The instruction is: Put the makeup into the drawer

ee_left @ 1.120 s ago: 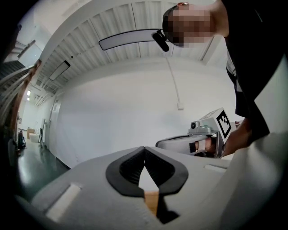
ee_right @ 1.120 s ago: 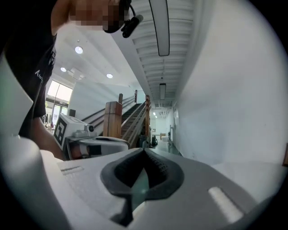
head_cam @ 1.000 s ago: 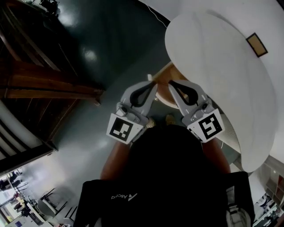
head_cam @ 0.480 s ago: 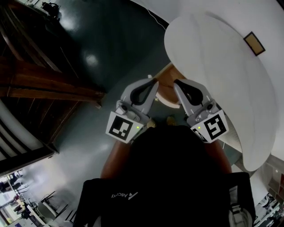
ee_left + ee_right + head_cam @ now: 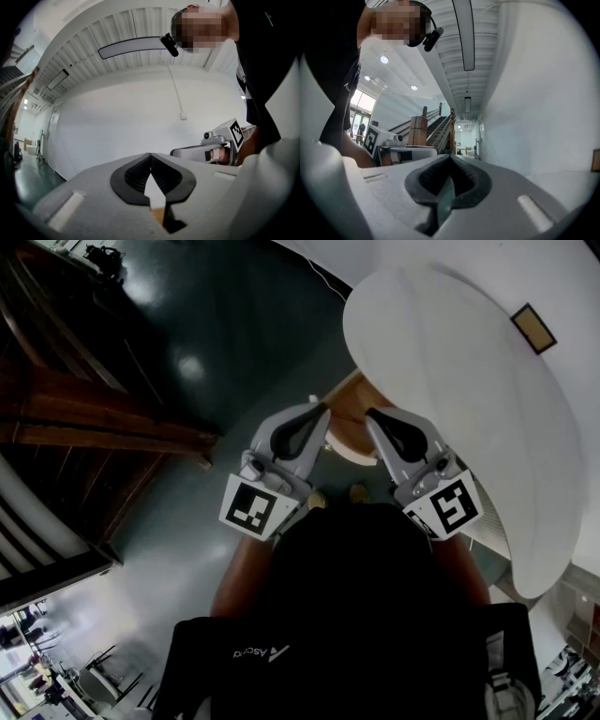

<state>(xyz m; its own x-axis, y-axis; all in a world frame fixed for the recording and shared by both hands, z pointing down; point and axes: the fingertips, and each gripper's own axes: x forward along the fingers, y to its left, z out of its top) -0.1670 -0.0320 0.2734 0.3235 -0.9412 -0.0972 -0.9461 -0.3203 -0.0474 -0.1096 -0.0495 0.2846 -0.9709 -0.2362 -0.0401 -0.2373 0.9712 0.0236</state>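
No makeup and no drawer show in any view. In the head view my left gripper (image 5: 322, 410) and right gripper (image 5: 369, 414) are held side by side close to the person's chest, tips pointing away. Both are shut, tips touching, with nothing between them. The left gripper view shows its jaws (image 5: 150, 155) closed against a white wall, with the right gripper (image 5: 220, 144) beside them. In the right gripper view the closed jaws (image 5: 450, 156) point along a corridor, with the left gripper (image 5: 392, 146) at the left.
A white curved wall (image 5: 450, 409) bearing a small brown plaque (image 5: 532, 329) fills the right. A light wooden surface (image 5: 345, 425) shows between the gripper tips. Dark wooden stairs (image 5: 94, 427) lie at the left on a glossy dark floor (image 5: 225, 324).
Both grippers have shifted slightly, the right one a little to the right. Both stay shut and empty.
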